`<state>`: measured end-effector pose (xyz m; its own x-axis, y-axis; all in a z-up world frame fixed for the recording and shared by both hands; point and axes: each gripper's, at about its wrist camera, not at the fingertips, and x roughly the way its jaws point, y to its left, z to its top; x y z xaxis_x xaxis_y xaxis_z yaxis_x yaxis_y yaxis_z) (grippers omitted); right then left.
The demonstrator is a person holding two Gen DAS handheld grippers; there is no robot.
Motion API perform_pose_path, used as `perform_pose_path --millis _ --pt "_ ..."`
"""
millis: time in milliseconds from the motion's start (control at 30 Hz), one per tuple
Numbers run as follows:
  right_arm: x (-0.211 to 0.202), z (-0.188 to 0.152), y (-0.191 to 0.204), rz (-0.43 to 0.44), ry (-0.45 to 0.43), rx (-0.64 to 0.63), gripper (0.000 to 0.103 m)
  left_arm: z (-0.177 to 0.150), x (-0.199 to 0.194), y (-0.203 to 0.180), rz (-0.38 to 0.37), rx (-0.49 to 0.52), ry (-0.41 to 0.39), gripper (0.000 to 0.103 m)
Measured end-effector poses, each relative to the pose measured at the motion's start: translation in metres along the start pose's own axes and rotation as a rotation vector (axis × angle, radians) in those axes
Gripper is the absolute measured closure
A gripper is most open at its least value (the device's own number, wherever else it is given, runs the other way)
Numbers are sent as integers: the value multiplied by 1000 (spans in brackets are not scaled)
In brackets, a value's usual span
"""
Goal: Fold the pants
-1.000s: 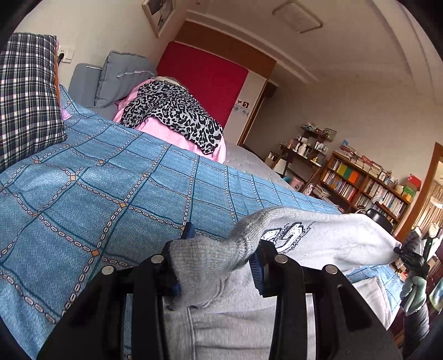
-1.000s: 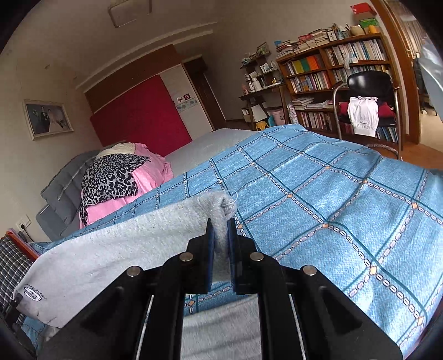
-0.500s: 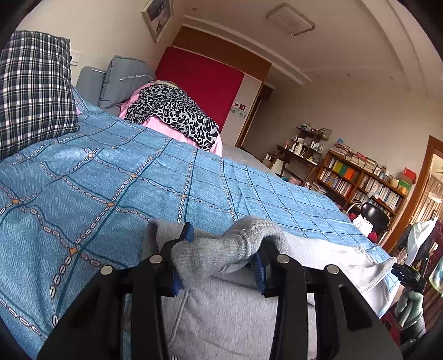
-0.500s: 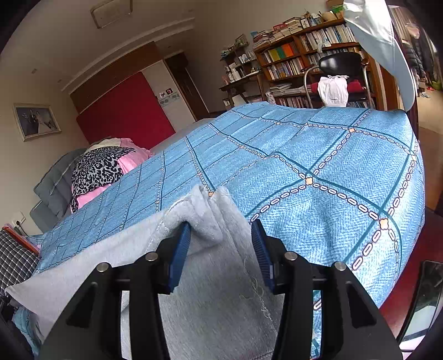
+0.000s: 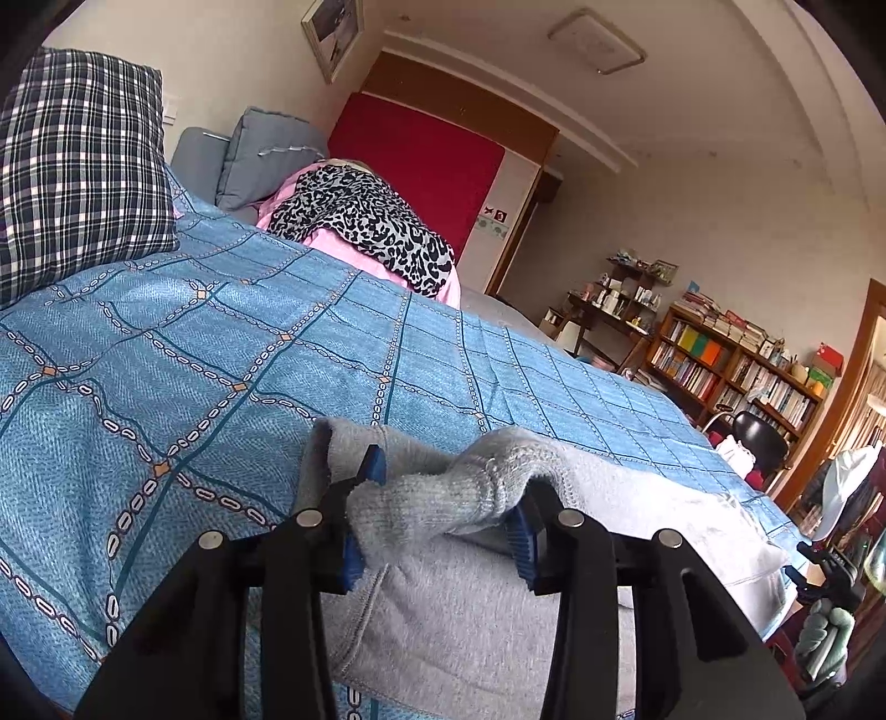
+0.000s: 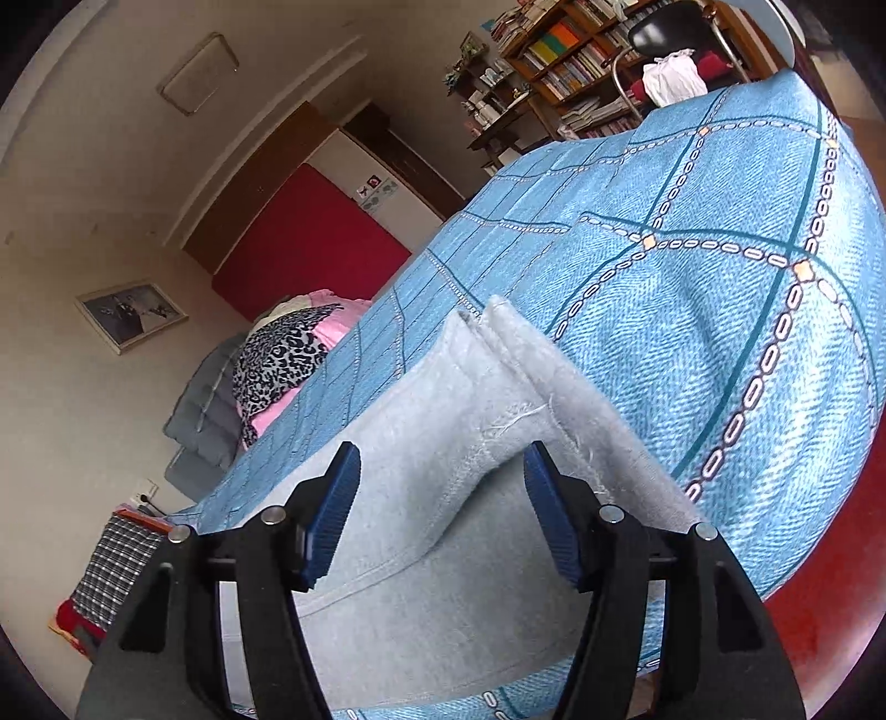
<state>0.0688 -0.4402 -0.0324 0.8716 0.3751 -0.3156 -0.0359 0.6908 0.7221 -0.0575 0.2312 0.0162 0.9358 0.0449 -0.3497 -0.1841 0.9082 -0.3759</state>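
Grey sweatpants [image 5: 459, 603] lie folded along their length on the blue patterned bedspread [image 5: 232, 354]. My left gripper [image 5: 437, 515] has its jaws wide apart, with a bunched ribbed end of the pants [image 5: 443, 493] lying loosely between the blue pads. My right gripper [image 6: 437, 498] is open over the other end of the pants [image 6: 476, 421]; the hem edges rest on the bed between the pads without being pinched.
A plaid pillow [image 5: 77, 171] stands at the bed's head. A pink and leopard-print pile [image 5: 360, 221] lies at the far side. Bookshelves [image 5: 736, 360] and a black chair [image 6: 675, 39] stand beyond the bed. The bed's edge and red floor [image 6: 830, 603] are on the right.
Both grippers lowered the pants onto the bed. The right gripper, shut on the hem a second ago, has opened wide and let go. The left jaws stay wide and the cloth has settled.
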Motion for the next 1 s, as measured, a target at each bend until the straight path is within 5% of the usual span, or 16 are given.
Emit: perform_pose_path --millis 367,433,533,800,1000 --pt "36 -1 0 -43 34 18 40 -2 4 7 -2 -14 5 60" --pt "45 6 5 -75 32 -20 66 0 5 4 1 -7 3 60" --pt "52 20 17 -154 3 -99 89 4 7 2 5 7 -2 61" --pt "-7 44 40 -131 -152 -183 92 0 -6 9 -29 35 -5 61" --pt "-35 17 -10 -213 -93 -71 92 -28 -13 9 -55 96 34 54"
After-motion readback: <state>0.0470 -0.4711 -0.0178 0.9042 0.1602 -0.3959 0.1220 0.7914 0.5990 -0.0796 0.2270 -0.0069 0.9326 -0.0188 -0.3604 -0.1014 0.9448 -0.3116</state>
